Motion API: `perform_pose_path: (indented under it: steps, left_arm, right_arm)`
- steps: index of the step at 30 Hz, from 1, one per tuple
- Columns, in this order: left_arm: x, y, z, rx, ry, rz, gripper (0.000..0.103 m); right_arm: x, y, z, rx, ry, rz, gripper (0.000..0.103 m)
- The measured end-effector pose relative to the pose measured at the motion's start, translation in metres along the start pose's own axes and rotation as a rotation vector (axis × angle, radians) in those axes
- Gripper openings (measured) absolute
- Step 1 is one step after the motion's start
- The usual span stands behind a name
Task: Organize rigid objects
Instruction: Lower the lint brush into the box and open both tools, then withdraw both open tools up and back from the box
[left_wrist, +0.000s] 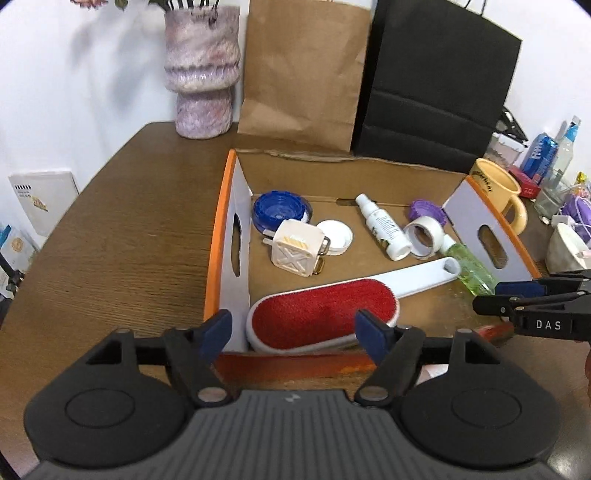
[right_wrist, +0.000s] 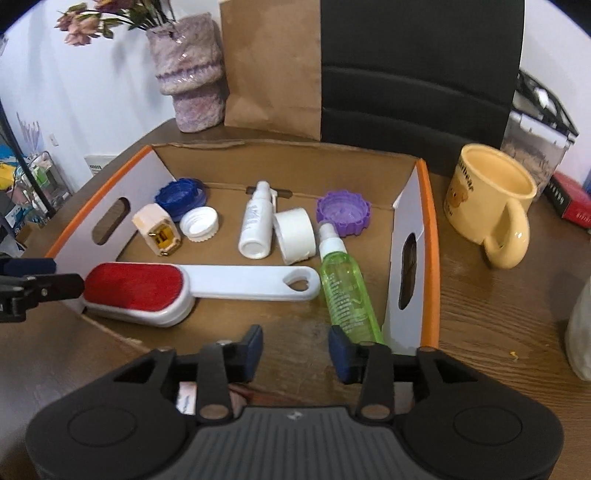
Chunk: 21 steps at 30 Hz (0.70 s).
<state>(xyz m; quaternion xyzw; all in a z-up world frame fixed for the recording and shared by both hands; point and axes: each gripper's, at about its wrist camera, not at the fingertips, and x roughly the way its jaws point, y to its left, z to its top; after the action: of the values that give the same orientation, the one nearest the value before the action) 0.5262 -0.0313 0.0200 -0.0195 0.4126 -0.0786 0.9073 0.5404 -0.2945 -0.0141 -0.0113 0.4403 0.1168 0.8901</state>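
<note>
Inside the cardboard tray (right_wrist: 428, 206) we've laid the lint brush (right_wrist: 147, 291) flat; left gripper (left_wrist: 293, 330) and right gripper (right_wrist: 295, 350) both gape empty.

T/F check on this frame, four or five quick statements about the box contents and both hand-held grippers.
1. The lint brush lies inside the cardboard box. True.
2. The yellow mug sits inside the box. False: it stands on the table, outside.
3. The left hand-held gripper grips the brush. False: its jaws are open and empty.
4. The green spray bottle lies on its side. True.
5. The right hand-held gripper holds nothing. True.
</note>
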Motion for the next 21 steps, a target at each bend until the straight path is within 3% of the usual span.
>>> perform_pose_path:
  steps: [3,4,10,16,21]
  left_arm:
    - [-0.02,-0.003,-0.002,-0.001,-0.021,0.007,0.077]
    - [-0.028,-0.002,-0.002,-0.001,-0.032,0.009,0.082]
    - [-0.079,-0.008,-0.013,-0.002,-0.13,0.029,0.089]
    - [-0.132,-0.022,-0.045,0.03,-0.345,0.046,0.093]
    - [-0.16,-0.032,-0.075,0.053,-0.458,0.057,0.093]
  right_arm:
    - [-0.022,0.002,-0.001,0.002,-0.038,-0.003,0.042]
    - [-0.031,0.003,-0.002,0.002,-0.057,-0.003,0.043]
    - [-0.094,0.014,-0.016,-0.01,-0.215,0.004,0.059]
    - [-0.145,0.033,-0.049,-0.032,-0.407,0.008,0.068]
    - [-0.167,0.047,-0.084,-0.039,-0.536,-0.012,0.068]
